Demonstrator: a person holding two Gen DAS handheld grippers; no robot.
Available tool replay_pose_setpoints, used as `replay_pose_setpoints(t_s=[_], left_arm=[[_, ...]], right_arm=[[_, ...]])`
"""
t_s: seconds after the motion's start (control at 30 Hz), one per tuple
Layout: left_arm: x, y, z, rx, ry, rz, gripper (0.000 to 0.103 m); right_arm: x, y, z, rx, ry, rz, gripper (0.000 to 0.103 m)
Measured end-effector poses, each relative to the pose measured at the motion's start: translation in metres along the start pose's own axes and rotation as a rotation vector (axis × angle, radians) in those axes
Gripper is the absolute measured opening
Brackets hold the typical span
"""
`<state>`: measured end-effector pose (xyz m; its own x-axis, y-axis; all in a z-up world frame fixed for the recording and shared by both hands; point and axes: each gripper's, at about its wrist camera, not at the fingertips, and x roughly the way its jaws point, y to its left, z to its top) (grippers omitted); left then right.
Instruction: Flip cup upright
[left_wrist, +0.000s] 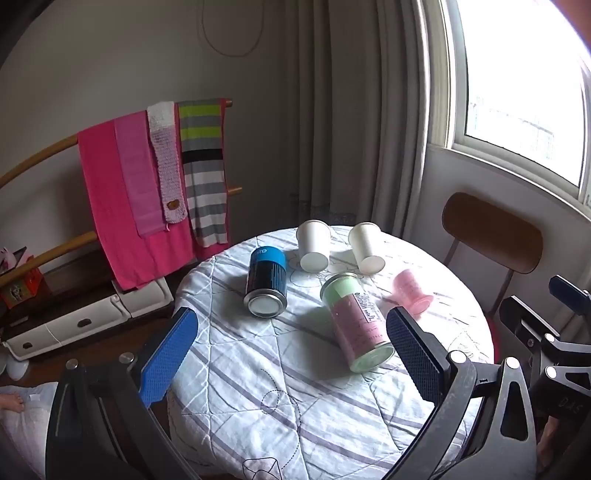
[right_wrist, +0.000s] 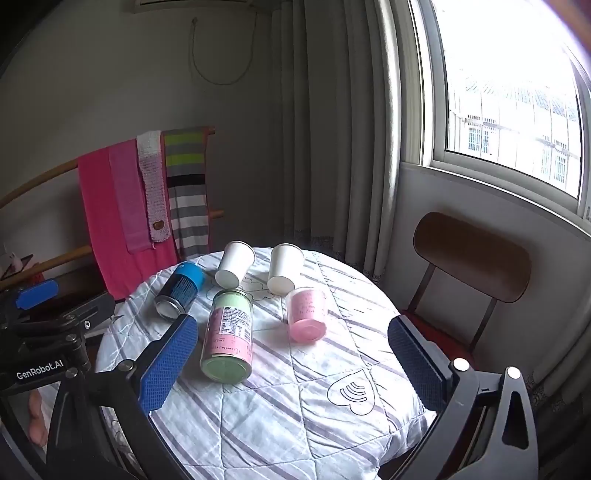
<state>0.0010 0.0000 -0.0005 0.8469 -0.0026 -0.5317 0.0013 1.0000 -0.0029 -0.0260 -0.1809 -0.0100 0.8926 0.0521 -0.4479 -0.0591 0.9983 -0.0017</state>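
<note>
Pink cup (right_wrist: 307, 314) (left_wrist: 410, 290) lay on its side on the right half of the round bench (right_wrist: 295, 424) (left_wrist: 295, 424), base toward the right wrist camera, mouth toward the far edge. Appeared to hold nothing, though interior not visible. Positioned just right of pink-and-green can (right_wrist: 229, 338) (left_wrist: 358, 323), also on its side, apart from it. Blue-and-black can (right_wrist: 179, 293) (left_wrist: 266, 282) lay tipped over left of that one. Two white paper cups (right_wrist: 234, 264) (left_wrist: 314, 245) and (right_wrist: 284, 267) (left_wrist: 365, 247) lay side by side at the far edge, bases facing the cameras; contents not visible.

Left hand-held gripper (left_wrist: 291, 354) hovered above the near side of the bench, blue pads spread wide, clamped on nothing. Right hand-held gripper (right_wrist: 293, 365) likewise spread wide, holding nothing, pink cup well ahead between its finger lines. Pink-and-green can stood closest to the left finger of the right tool.

Behind bench: brown-backed chair (right_wrist: 472, 258), grey curtains (right_wrist: 332, 129), window (right_wrist: 509, 81), wooden rack with pink towels and striped cloth (right_wrist: 186, 192).
</note>
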Motion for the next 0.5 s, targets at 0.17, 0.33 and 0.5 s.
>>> replay_pose_setpoints(t_s=[0.17,0.33,0.5], left_arm=[[0.005,-0.005,-0.001,0.009,0.004,-0.012,0.103],[0.01,-0.015,0.0,0.019,0.024,-0.043,0.103],[0.017,-0.019,-0.003,0.037,0.03,-0.036,0.103]], right_arm=[[0.007,-0.004,0.0,0.007,0.011,0.0,0.103],[0.009,-0.014,-0.002,0.023,0.026,-0.015,0.103],[0.013,-0.027,-0.003,0.048,0.038,-0.022,0.103]])
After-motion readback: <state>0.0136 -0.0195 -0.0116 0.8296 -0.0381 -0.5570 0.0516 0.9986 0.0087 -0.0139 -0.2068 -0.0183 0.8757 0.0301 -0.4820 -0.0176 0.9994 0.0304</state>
